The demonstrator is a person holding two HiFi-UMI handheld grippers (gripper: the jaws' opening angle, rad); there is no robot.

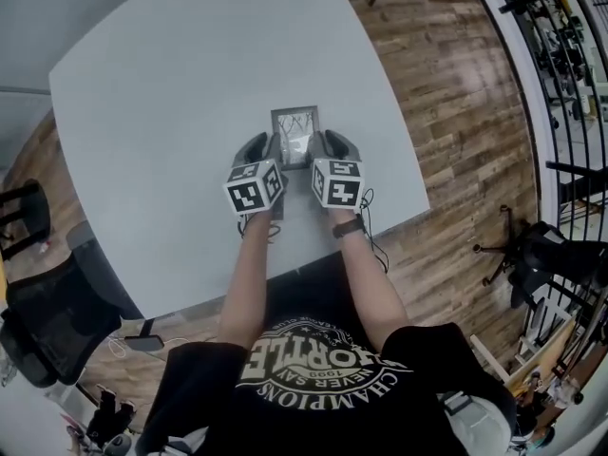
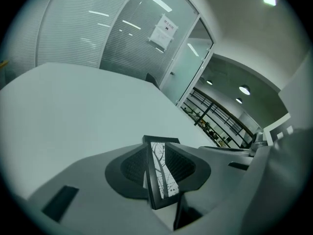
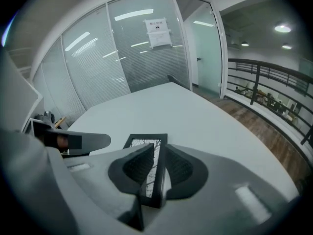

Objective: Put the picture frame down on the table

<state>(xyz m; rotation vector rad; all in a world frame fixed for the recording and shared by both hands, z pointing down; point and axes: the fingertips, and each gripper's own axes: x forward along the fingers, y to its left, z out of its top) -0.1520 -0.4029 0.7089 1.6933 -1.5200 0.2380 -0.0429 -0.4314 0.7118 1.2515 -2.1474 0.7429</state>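
Note:
A small black picture frame (image 1: 294, 133) with a bare-tree print is held over the white table (image 1: 171, 112), near its front edge. My left gripper (image 1: 260, 149) is shut on the frame's left edge and my right gripper (image 1: 332, 146) on its right edge. In the left gripper view the frame (image 2: 164, 177) stands edge-on between the dark pads, where the left gripper (image 2: 157, 161) clamps it. The right gripper view shows the frame (image 3: 145, 142) reaching past the right gripper (image 3: 155, 166) towards the tabletop. Whether the frame touches the table I cannot tell.
A black office chair (image 1: 43, 316) stands at the table's left front corner, and another chair (image 1: 543, 255) on the wood floor at right. A thin cable (image 1: 372, 231) hangs over the front edge. Glass partitions (image 3: 127, 48) and a railing (image 3: 274, 77) lie beyond the table.

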